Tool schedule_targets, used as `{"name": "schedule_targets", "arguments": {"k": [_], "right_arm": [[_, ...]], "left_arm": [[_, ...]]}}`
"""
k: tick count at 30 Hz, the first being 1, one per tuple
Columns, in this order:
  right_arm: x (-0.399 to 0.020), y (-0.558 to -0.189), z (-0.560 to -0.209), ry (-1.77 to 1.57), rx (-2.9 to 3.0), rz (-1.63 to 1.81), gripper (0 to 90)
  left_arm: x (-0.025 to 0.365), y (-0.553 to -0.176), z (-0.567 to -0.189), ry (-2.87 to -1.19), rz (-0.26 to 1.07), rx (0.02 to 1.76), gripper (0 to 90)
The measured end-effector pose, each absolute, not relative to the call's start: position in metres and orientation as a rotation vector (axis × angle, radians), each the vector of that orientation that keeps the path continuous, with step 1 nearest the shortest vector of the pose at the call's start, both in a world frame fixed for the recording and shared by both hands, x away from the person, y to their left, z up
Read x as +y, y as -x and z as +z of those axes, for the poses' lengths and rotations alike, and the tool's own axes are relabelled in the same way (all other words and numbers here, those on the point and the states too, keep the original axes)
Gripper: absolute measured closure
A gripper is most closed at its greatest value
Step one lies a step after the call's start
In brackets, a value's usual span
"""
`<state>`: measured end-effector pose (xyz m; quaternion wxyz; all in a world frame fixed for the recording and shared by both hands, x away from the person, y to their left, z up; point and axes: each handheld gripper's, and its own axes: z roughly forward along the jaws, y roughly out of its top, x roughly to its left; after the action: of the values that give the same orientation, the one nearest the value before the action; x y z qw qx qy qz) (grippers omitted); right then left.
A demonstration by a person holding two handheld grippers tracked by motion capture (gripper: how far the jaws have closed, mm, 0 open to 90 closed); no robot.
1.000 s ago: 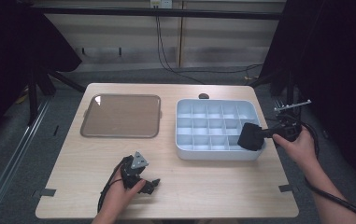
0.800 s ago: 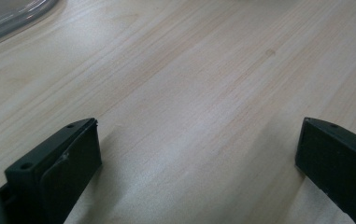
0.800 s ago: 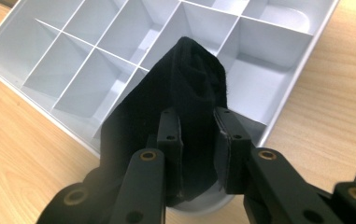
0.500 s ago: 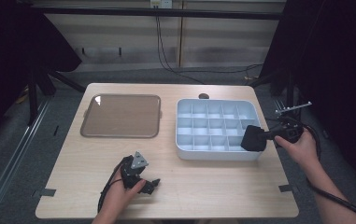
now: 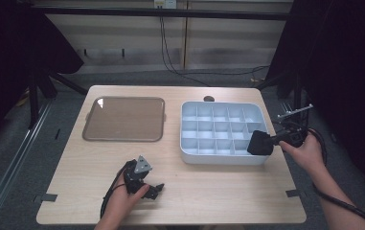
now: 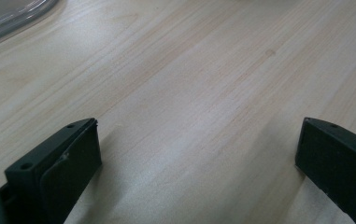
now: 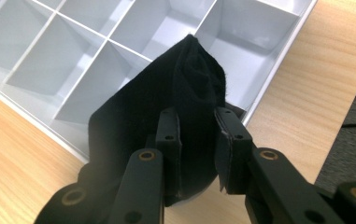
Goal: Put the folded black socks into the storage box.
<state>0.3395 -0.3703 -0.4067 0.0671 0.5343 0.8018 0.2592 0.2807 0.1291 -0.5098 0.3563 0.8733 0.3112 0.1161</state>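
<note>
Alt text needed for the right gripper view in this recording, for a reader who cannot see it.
The right gripper pinches a black cloth between its two black jaws, over the near corner of a white compartment tray. The cloth bunches upward and hides part of the tray's grid; the compartments in sight hold nothing. The tray sits on a light wooden table.

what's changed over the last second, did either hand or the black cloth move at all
Nothing visibly changed. The right tool stays clamped on the black cloth at the divided tray's near right corner; the left tool still rests open on the table.
</note>
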Motion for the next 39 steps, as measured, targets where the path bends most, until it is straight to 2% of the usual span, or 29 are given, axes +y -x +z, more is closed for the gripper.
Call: {"name": "schedule_targets", "arguments": {"k": [18, 24, 30, 39], "right_arm": [[-0.352, -0.345, -0.414, -1.51, 2.491, 0.576, 72.5], [-0.352, -0.344, -0.41, -1.511, 2.471, 0.592, 67.0], [-0.35, -0.345, -0.403, -1.473, 2.455, 0.548, 55.5], [-0.355, -0.344, -0.399, -1.487, 2.449, 0.536, 51.9]], "left_arm": [[0.129, -0.281, -0.51, -2.255, 0.298, 0.805, 0.0], [0.129, -0.281, -0.51, -2.254, 0.298, 0.805, 0.0], [0.129, -0.281, -0.51, -2.255, 0.298, 0.805, 0.0], [0.129, -0.281, -0.51, -2.254, 0.298, 0.805, 0.0]]}}
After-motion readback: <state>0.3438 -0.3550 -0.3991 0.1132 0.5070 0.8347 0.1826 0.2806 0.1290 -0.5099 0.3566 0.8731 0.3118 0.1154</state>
